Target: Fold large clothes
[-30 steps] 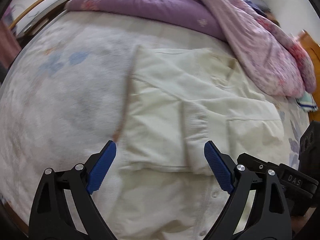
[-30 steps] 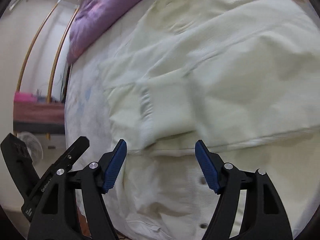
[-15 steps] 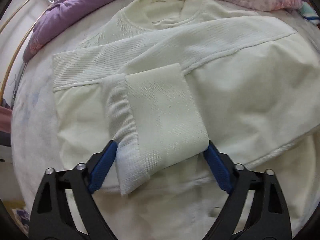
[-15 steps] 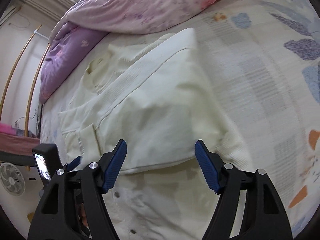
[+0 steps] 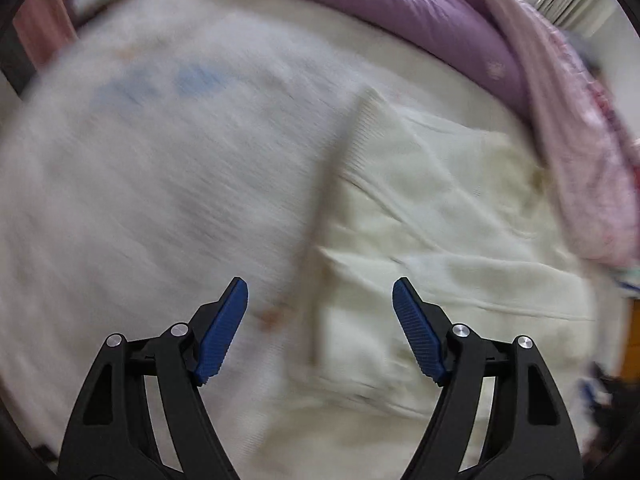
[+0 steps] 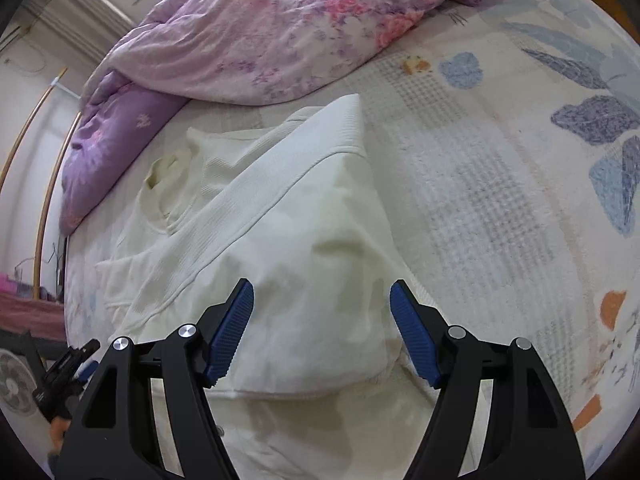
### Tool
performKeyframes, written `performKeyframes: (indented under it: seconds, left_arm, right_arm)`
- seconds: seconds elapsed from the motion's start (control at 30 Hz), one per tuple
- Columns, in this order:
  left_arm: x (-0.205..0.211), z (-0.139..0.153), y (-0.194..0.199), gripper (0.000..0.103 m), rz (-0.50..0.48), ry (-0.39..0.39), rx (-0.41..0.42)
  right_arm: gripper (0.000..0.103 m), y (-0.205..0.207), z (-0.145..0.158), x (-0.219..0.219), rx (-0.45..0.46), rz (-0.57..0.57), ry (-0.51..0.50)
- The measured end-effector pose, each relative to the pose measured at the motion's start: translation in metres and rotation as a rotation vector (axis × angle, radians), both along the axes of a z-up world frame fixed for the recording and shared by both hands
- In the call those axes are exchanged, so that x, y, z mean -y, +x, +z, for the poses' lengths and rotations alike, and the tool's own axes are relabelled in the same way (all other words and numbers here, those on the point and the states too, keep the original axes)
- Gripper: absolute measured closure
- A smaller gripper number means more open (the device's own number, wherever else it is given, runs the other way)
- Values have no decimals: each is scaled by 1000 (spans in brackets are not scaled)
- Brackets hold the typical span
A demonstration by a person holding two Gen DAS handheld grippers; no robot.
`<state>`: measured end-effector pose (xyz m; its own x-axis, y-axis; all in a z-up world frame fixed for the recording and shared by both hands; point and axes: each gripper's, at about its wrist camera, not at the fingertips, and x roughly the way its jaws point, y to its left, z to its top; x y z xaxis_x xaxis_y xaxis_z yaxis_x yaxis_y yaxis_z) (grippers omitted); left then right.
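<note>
A cream long-sleeved top (image 6: 288, 240) lies flat on the bed with its sleeves folded in across the body. My right gripper (image 6: 322, 320) is open and empty, just above the top's right lower part, near its right side fold. My left gripper (image 5: 320, 320) is open and empty over the top's left edge (image 5: 420, 240); this view is blurred by motion. The left gripper's body (image 6: 64, 372) shows at the lower left of the right wrist view.
A purple and pink floral duvet (image 6: 260, 32) is bunched along the far side of the bed. The patterned bedsheet (image 6: 520, 200) spreads right of the top, and pale sheet (image 5: 140, 200) lies left of it. A fan (image 6: 16, 384) stands beside the bed.
My left gripper has swung left, from above the folded sleeve cuff to the top's left edge. My right gripper has stayed over the top's right side, moving in slightly.
</note>
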<state>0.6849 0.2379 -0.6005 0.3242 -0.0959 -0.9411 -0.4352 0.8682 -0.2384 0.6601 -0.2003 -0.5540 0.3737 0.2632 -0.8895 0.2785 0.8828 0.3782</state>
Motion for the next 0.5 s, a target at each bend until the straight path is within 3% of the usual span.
performKeyframes:
  seconds: [0.03,0.07,0.1,0.13,0.2,0.23,0.37,0.5]
  left_arm:
    - [7,-4,2,27,-17,-15,-11]
    - [16,-8,2,27,-44,-16,-25]
    - [28,-15,2,27,-79,3,-39]
    - [40,-23,3,27,-119,21,-55]
    - [56,-37,6,27,-166,112,-87]
    - [57,-45,8,27,-181,146,-92]
    - [69,-59,23,26,-239,190,-105]
    - [75,-60,32,26,-267,191,-103]
  right_arm:
    - [42,0,-1,1,7,1,32]
    - [59,-1,0,0,20,11,66]
    - [69,-2,0,-1,33,23,92]
    - [70,-3,0,-2,31,32,101]
    - [82,-1,-6,-5,30,63,110]
    - [81,2,-15,-3,-3,68,55]
    - [75,15,-67,20,-124,44,27]
    - [71,20,-76,21,-144,36,-19]
